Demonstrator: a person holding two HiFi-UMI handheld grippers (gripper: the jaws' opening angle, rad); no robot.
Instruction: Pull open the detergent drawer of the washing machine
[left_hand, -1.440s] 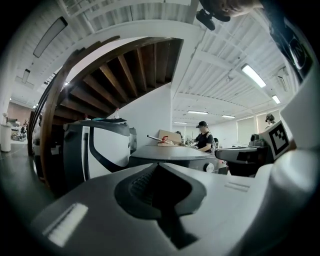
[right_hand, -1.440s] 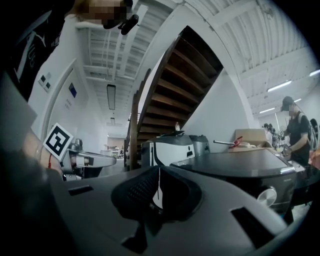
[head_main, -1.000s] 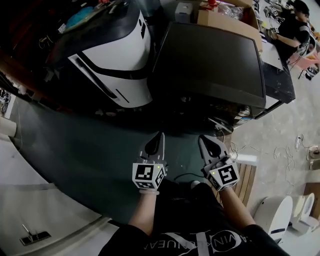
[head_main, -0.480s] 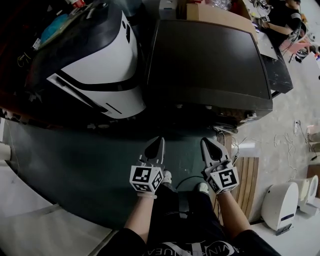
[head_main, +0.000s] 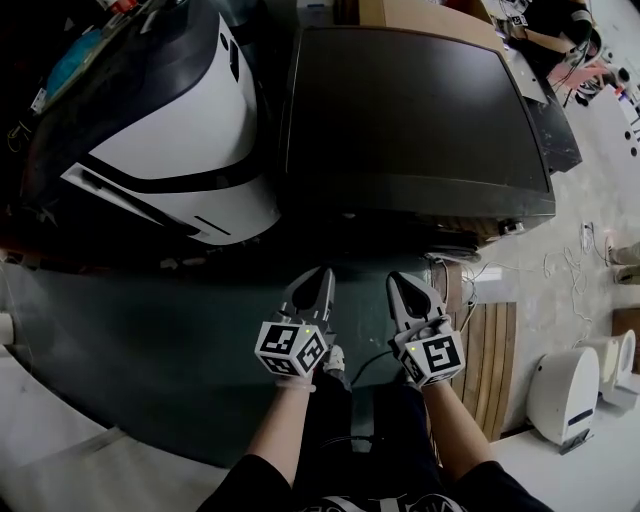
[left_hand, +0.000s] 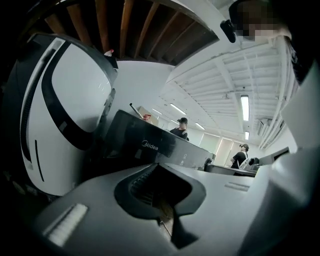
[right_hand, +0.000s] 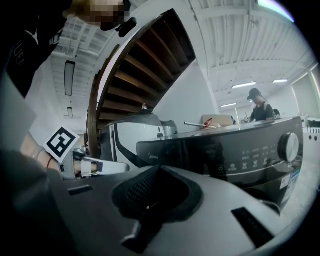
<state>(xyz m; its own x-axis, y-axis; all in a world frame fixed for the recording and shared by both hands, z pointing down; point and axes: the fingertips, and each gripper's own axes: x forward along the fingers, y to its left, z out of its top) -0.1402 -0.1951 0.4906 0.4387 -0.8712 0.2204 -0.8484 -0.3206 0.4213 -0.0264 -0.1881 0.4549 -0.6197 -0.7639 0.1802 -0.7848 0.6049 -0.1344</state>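
Black washing machine (head_main: 415, 120) nearer, right gripper (head_main: 399, 283) advanced

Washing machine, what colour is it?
The washing machine is black all over, and the head view shows it best.

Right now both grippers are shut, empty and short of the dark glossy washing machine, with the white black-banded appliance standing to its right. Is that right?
Not quite: the white black-banded appliance stands to the left of the dark glossy washing machine, as the head view shows. The rest holds: left gripper and right gripper are both shut, empty and short of the machine.
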